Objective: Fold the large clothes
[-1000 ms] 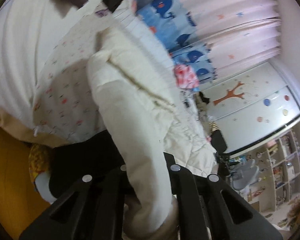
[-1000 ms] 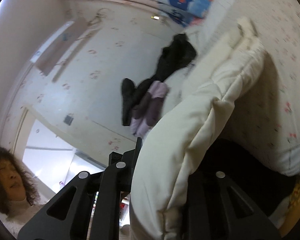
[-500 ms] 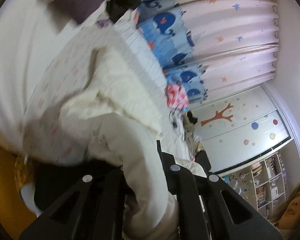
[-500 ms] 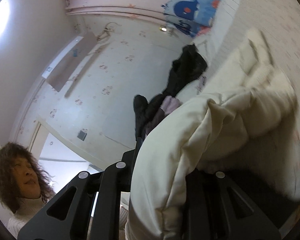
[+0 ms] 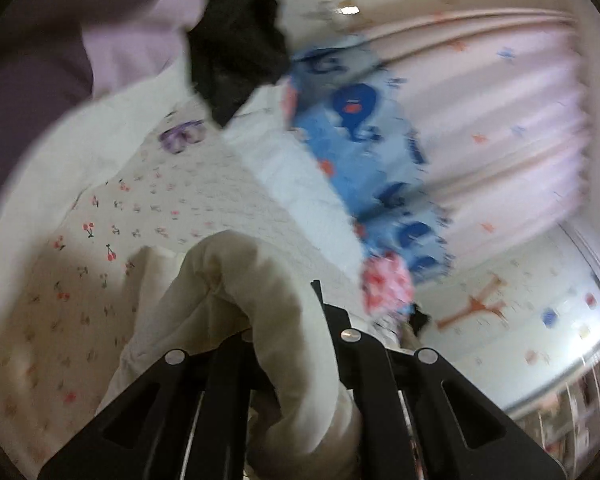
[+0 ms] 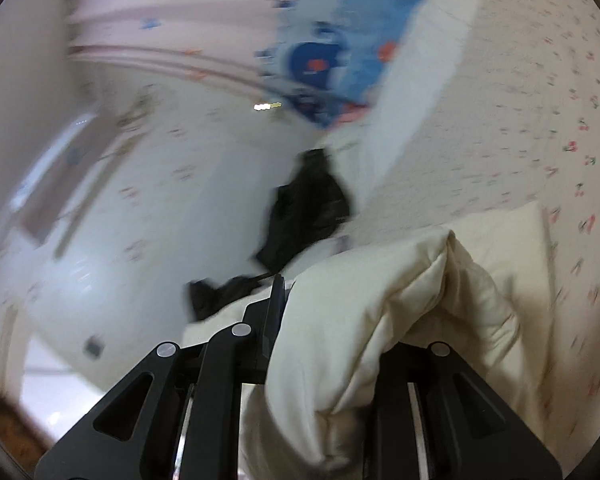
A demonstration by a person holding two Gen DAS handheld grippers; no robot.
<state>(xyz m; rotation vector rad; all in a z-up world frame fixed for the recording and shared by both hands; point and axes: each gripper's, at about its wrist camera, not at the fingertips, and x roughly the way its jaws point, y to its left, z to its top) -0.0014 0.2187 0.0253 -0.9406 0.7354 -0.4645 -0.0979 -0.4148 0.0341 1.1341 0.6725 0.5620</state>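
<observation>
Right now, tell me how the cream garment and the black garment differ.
The cream garment is pale and puffy; the black garment is dark and looks thinner. The cream one is clamped in both tongs, left and right, bunched between their fingers; the black one is held by neither and lies crumpled farther off on the cherry-print bed. Both are unfolded clothes.

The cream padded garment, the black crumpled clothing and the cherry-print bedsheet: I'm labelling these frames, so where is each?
cream padded garment (image 6: 380,300): right wrist view, bunched fold between the fingers.
black crumpled clothing (image 5: 236,44): left wrist view, middle of the heap.
cherry-print bedsheet (image 5: 80,280): left wrist view, bare printed area.
</observation>
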